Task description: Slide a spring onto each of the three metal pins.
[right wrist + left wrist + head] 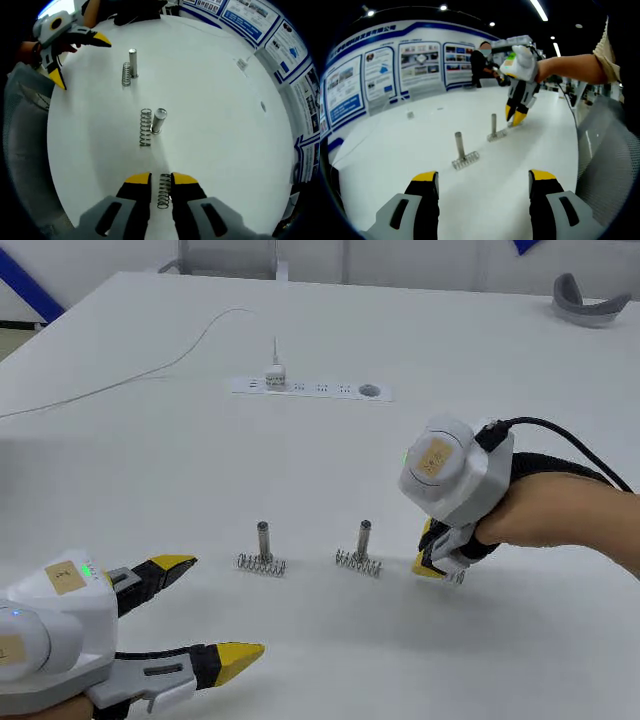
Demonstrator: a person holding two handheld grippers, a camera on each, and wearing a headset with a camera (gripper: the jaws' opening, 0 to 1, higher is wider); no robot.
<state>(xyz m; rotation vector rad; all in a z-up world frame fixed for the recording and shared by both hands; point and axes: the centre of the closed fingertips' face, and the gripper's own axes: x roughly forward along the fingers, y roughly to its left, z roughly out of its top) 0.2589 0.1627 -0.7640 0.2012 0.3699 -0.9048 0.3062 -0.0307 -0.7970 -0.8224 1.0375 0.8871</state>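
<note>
So I've got a hand-held gripper in each hand over the white table point(150, 470). My left hand-held gripper point(205, 608) hangs low at the near left edge with its yellow-tipped jaws spread wide and nothing between them. It points across at the two metal pins, which both stand upright. The left pin point(263, 537) has the left spring point(261, 564) lying flat on the table right at its base on my side, not on the pin. The right pin point(364, 537) is the same deal, with the right spring point(358, 562) on its side just beside the foot. My right hand-held gripper point(440, 562) is tipped down onto the table just right of that second pin. In the right gripper view the third spring point(164, 191) lies lengthwise between its jaws, which sit close on either side of it. Honestly I can't tell if they're actually squeezing it or just bracketing it. Further back on the table there's a white power strip point(320, 389) with one plug in it, well apart from the pins.
</note>
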